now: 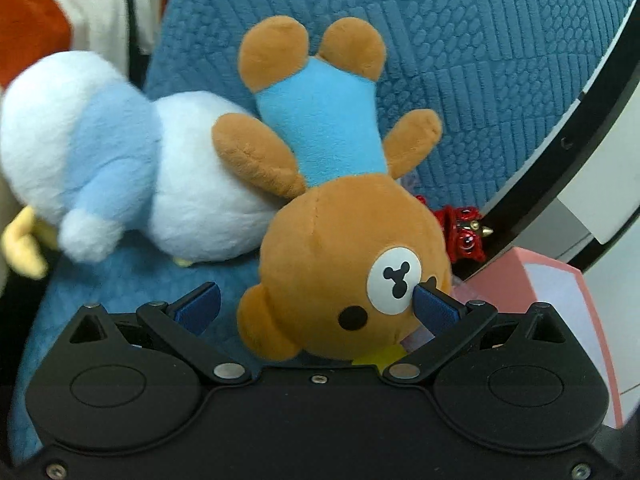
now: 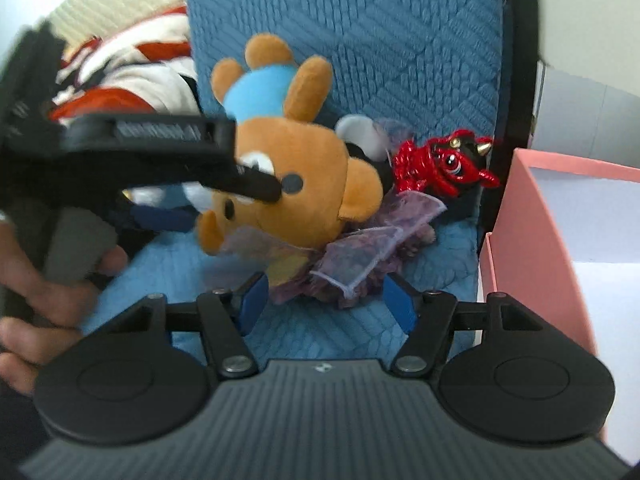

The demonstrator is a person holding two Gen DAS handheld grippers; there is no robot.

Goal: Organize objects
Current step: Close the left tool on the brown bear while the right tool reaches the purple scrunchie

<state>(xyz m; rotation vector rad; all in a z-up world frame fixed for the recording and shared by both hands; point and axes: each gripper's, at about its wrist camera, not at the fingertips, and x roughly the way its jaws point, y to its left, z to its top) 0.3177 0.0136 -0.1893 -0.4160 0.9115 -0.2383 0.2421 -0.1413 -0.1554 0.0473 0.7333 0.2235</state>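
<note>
A brown plush bear (image 1: 344,264) in a light blue shirt lies upside down on a blue quilted cushion (image 1: 460,60). My left gripper (image 1: 316,306) is open with its jaws on either side of the bear's head; the right pad touches the snout. The bear also shows in the right wrist view (image 2: 296,184), with the left gripper reaching in from the left. A white and light blue plush (image 1: 132,168) lies beside the bear. A red demon figure (image 2: 444,166) sits behind. My right gripper (image 2: 324,306) is open and empty in front of a purple mesh pouch (image 2: 356,256).
A pink box (image 2: 532,240) with a white inside stands at the right of the cushion. An orange and white cloth (image 2: 132,68) lies at the back left. A black frame edge (image 1: 560,152) runs along the cushion's right side.
</note>
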